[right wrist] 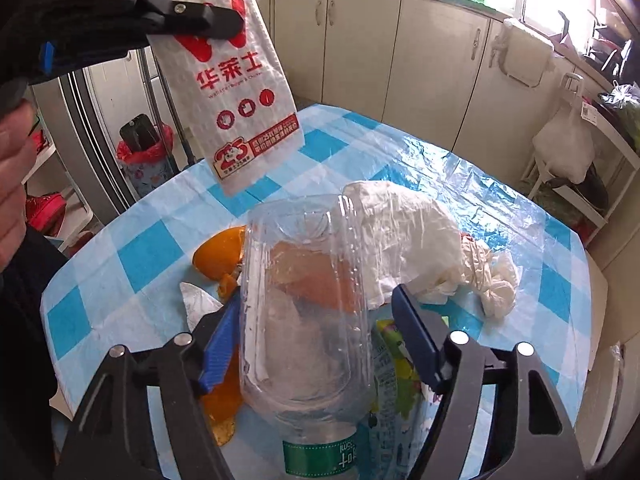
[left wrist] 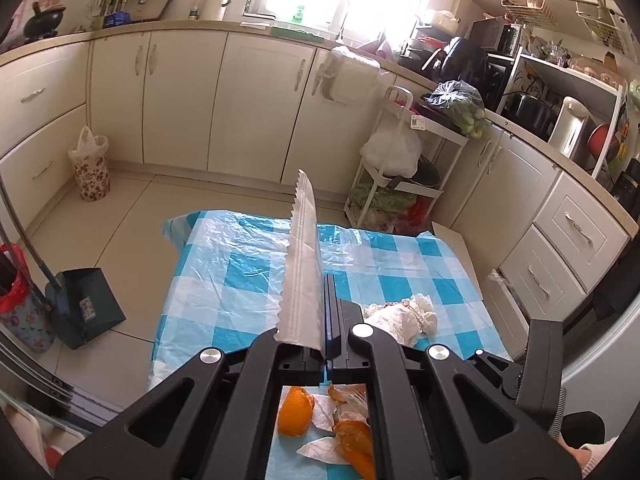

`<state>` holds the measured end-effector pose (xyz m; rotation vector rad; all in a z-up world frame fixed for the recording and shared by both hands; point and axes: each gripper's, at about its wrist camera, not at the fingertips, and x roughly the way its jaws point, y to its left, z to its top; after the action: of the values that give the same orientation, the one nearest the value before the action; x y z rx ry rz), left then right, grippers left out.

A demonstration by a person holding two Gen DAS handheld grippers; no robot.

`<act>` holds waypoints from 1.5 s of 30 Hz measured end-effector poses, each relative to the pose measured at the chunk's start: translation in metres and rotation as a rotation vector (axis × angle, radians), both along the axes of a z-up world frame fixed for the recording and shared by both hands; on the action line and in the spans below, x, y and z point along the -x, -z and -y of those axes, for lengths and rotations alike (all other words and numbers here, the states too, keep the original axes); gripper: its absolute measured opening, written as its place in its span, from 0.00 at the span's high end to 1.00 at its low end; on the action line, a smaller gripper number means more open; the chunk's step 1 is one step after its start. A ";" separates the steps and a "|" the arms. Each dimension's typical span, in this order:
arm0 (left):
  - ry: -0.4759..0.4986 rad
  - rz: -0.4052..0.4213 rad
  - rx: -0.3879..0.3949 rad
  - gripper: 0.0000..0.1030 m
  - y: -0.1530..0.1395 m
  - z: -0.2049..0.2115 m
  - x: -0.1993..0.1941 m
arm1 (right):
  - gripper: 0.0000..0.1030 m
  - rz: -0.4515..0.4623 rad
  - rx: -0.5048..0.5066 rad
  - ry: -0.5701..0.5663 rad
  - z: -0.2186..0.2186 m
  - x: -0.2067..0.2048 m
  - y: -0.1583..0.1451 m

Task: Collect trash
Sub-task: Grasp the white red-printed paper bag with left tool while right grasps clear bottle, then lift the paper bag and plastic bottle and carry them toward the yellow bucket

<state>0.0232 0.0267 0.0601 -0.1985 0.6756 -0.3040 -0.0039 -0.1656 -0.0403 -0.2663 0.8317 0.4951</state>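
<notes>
My left gripper (left wrist: 324, 322) is shut on a white paper bag (left wrist: 303, 264) with red print, seen edge-on; the right wrist view shows the bag (right wrist: 240, 92) hanging above the table's far left, held by the left gripper (right wrist: 236, 26). My right gripper (right wrist: 320, 312) has its blue fingers around a clear plastic bottle (right wrist: 304, 300) that lies on the table, pads touching its sides. Orange peels (right wrist: 218, 256) and crumpled white plastic (right wrist: 420, 256) lie around the bottle. The peels (left wrist: 296, 412) and the white wad (left wrist: 404, 318) also show in the left wrist view.
The table has a blue-and-white checked cloth (left wrist: 240, 280) under clear film. A green snack wrapper (right wrist: 396, 372) lies under the bottle. On the floor stand a floral bin (left wrist: 90, 168), a dustpan (left wrist: 86, 308) and a red-bagged bin (right wrist: 146, 156). A white trolley (left wrist: 400, 160) stands beyond the table.
</notes>
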 end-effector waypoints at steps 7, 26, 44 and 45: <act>-0.025 0.004 0.002 0.99 0.001 -0.006 -0.001 | 0.47 -0.034 -0.159 -0.026 0.012 0.000 -0.015; 0.010 0.029 0.006 0.99 0.006 0.012 0.004 | 0.47 -0.210 -0.514 -0.153 0.060 0.014 -0.051; 0.015 0.035 0.013 0.99 0.005 0.014 0.006 | 0.39 -0.373 -0.154 -0.350 0.007 0.058 0.005; 0.015 0.034 0.013 0.99 0.005 0.014 0.006 | 0.35 -0.381 -0.136 -0.355 0.005 0.058 0.008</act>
<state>0.0169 0.0130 0.0550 -0.2001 0.6414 -0.3252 -0.0623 -0.1707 -0.0480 -0.1961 1.1221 0.9517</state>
